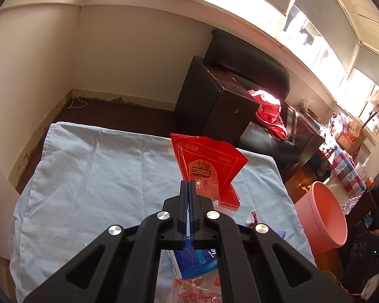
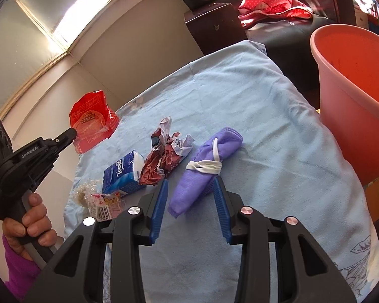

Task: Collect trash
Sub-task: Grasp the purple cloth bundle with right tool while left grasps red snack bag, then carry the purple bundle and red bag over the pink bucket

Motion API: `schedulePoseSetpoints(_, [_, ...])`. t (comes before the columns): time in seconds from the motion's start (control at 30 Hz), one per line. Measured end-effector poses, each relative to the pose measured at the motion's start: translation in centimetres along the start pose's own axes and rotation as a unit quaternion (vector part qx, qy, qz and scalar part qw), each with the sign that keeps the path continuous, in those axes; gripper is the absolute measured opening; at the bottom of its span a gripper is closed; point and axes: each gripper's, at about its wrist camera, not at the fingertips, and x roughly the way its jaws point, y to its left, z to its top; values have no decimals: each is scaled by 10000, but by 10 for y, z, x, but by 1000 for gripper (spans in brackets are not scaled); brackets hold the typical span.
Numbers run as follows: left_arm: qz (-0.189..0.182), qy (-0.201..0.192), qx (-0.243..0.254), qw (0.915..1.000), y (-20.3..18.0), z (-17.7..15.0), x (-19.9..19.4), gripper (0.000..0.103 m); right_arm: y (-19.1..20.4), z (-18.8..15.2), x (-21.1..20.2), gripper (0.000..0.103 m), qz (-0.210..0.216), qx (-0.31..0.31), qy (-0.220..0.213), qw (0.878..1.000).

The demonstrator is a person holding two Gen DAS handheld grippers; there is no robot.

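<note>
Now: left gripper (image 1: 188, 182), jaws clamped on the lower edge of the red wrapper (image 1: 209, 166), which stands up and away from them, clear of the blue sheet (image 1: 88, 176). The pink bin (image 1: 326, 217) lies off to its right, past the sheet's edge. Right gripper (image 2: 190, 184), jaws part-open and straddling the near end of the purple mask (image 2: 204, 171); whether the pads press it I cannot tell. The mask's long axis runs away from the jaws, tilted right towards the bin.
</note>
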Motion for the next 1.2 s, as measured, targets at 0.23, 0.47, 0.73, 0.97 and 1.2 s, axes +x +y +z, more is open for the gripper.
schedulePoseSetpoints(0.23, [-164, -24, -34, 9999, 2, -9, -16, 0, 16, -6, 18, 43, -467, -157, 235, 9985])
schedulePoseSetpoints(0.47, [-165, -22, -127, 9998, 8, -16, -22, 0, 28, -15, 14, 43, -843, -786, -43, 9933])
schedulePoseSetpoints(0.73, [-230, -123, -100, 9996, 7, -19, -34, 0, 27, -17, 4, 17, -832, -1015, -40, 9913])
schedulePoseSetpoints(0.97, [-309, -273, 51, 9991, -10, -23, -47, 0, 39, -18, -27, 14, -612, -1348, -587, 9872])
schedulePoseSetpoints(1.2, [-405, -431, 263, 9979, -38, -26, -57, 0, 45, -15, -58, 14, -606, -1665, -1135, 9776])
